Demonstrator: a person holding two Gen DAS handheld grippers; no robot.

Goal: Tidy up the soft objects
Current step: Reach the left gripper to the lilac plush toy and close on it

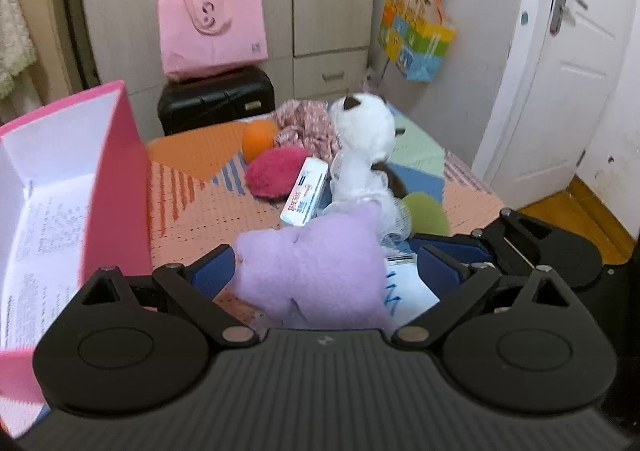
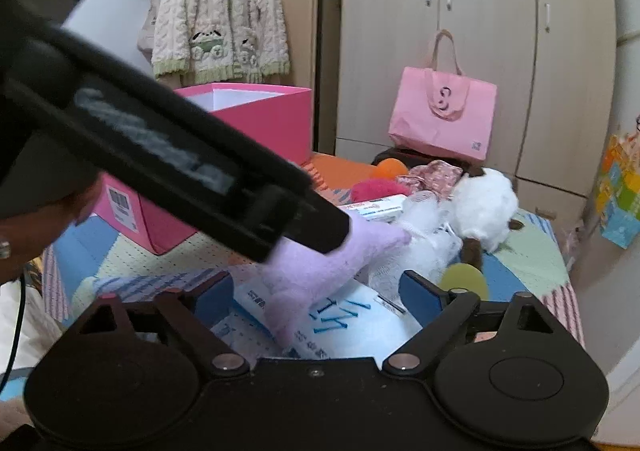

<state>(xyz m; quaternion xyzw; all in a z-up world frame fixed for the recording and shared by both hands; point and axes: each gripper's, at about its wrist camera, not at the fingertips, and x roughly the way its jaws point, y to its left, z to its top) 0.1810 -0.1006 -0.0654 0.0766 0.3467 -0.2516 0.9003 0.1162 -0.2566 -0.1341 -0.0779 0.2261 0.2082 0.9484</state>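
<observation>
The left tongs (image 1: 324, 271) are straddling the purple plush (image 1: 316, 275), though whether they are gripping it cannot be told. The right tongs (image 2: 320, 287) are hanging released beside it, likely steadying it for the pink box (image 2: 256, 123) on the bed (image 1: 192, 211).

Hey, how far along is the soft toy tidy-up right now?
Barely started: the pink box shows only a printed sheet inside. In hand: the purple plush sits unclamped between the fingers of the open left gripper; the right gripper is open too. Left: white plush, red pompom, orange ball, floral cloth.
</observation>
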